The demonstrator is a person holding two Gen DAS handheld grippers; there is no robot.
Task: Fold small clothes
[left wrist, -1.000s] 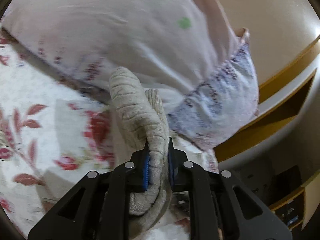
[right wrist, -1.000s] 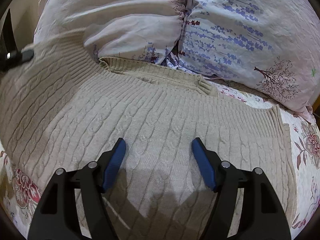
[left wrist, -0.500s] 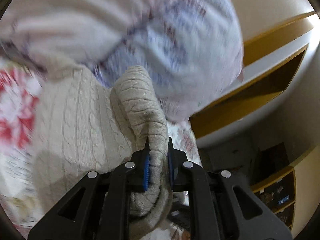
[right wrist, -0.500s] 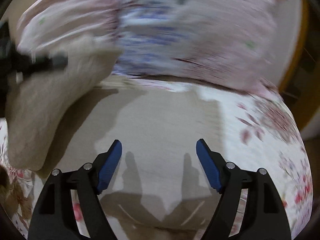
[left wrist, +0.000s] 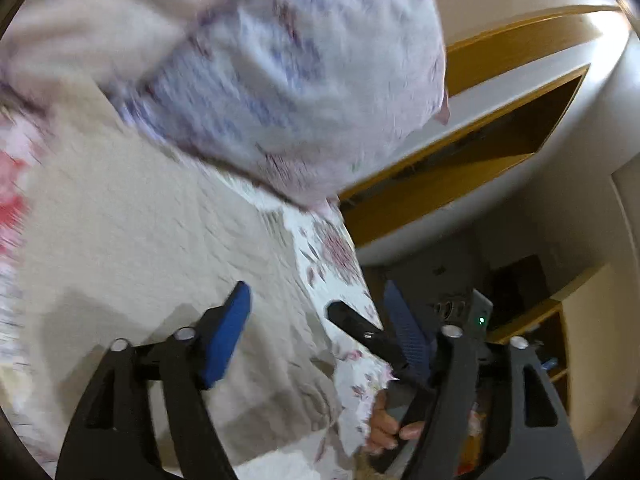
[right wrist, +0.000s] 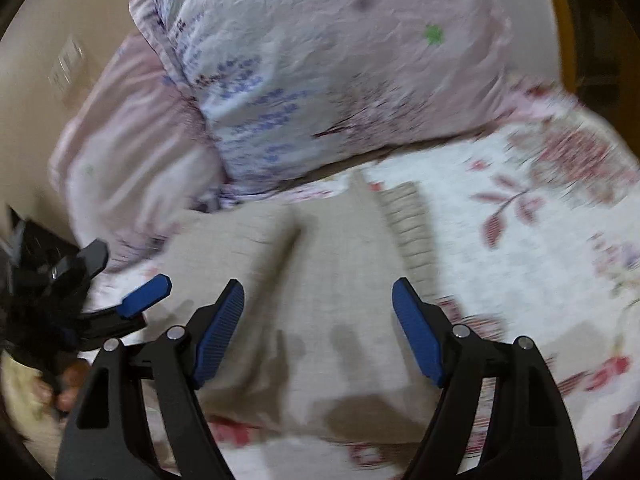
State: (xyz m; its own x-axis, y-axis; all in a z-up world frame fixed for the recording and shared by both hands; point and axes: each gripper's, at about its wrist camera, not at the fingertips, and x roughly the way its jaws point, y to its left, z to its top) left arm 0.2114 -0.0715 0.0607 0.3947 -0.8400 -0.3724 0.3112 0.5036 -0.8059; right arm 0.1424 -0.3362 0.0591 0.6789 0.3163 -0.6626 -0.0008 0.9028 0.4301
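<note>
A beige cable-knit sweater [left wrist: 132,240] lies folded on the floral bedsheet, below the pillows. In the right wrist view the sweater [right wrist: 320,304] spreads under my right gripper, its ribbed edge to the right. My left gripper [left wrist: 320,324] is open and empty above the sweater's right side at the bed's edge. My right gripper [right wrist: 318,320] is open and empty, low over the sweater. The left gripper [right wrist: 124,280] also shows at the far left of the right wrist view. Both views are blurred.
Two pillows [right wrist: 320,80] lie against the wall behind the sweater. The floral bedsheet [right wrist: 540,240] stretches to the right. A wooden bedside shelf [left wrist: 480,152] and dark floor area lie beyond the bed's edge.
My left gripper carried the sweater's fold across to the right, then opened and let it go. The sweater now lies folded narrower. My right gripper swung right, staying open.
</note>
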